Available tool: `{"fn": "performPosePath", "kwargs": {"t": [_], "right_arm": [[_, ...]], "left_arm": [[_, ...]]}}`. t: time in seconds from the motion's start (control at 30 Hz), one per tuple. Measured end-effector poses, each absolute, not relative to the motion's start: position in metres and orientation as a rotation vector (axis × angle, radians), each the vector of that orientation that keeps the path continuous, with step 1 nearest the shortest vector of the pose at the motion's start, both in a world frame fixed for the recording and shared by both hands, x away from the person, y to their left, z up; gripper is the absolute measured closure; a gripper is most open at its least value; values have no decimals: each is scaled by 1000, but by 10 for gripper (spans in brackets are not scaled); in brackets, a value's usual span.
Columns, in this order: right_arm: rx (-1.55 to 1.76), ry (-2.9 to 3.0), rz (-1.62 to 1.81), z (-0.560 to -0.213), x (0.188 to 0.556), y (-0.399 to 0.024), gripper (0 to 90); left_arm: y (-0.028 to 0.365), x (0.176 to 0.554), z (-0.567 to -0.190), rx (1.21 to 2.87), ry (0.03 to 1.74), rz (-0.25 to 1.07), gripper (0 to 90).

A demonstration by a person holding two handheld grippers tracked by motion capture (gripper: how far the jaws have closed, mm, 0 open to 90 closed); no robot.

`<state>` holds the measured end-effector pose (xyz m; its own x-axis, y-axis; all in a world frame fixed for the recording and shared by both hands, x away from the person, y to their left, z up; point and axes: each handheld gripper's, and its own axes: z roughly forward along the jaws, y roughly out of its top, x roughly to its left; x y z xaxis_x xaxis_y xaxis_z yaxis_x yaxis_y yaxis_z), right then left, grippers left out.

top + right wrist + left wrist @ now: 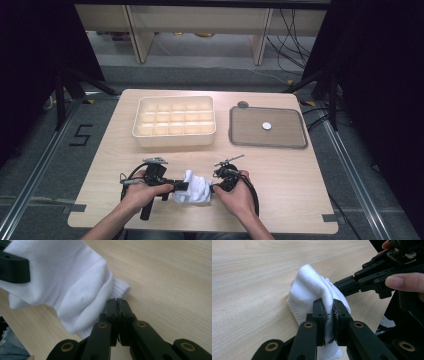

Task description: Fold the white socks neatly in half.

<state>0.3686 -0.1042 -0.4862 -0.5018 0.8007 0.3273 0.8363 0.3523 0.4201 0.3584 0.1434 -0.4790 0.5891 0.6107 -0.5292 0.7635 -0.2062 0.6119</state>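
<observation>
A person is working a white sock (194, 187) between two grippers at the lower middle of the high view, close to the near edge of the table (280, 165). The left gripper (184, 186) is pinching a fold of the sock: in the left gripper view the cloth (312, 290) is being squeezed between the two black jaws, which are closed on it. The right gripper (214, 188) is coming at the sock from the opposite side. In the right gripper view its jaws are pressed together with no real gap, right at the ribbed cuff (121, 288); whether a thin bit of cloth is caught between them I cannot tell.

Holding the sock from both ends like this is probably meant to keep it off the table and bunched, so it can be folded or rolled into a compact bundle. The bundle is likely heading for the divided cream box (174, 121) at the upper middle of the high view, whose small compartments would suit it. A grey tray (300, 142) with a small white disc (267, 126) is sitting to the right of that box, well apart from the hands.
</observation>
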Motion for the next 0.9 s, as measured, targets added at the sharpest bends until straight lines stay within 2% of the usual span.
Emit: {"fn": "performPosePath", "kwargs": {"t": [0.9], "right_arm": [[-1508, -2541, -829, -486, 370, -90, 870]], "left_arm": [[134, 361, -479, 1947, 1074, -238, 815]]}}
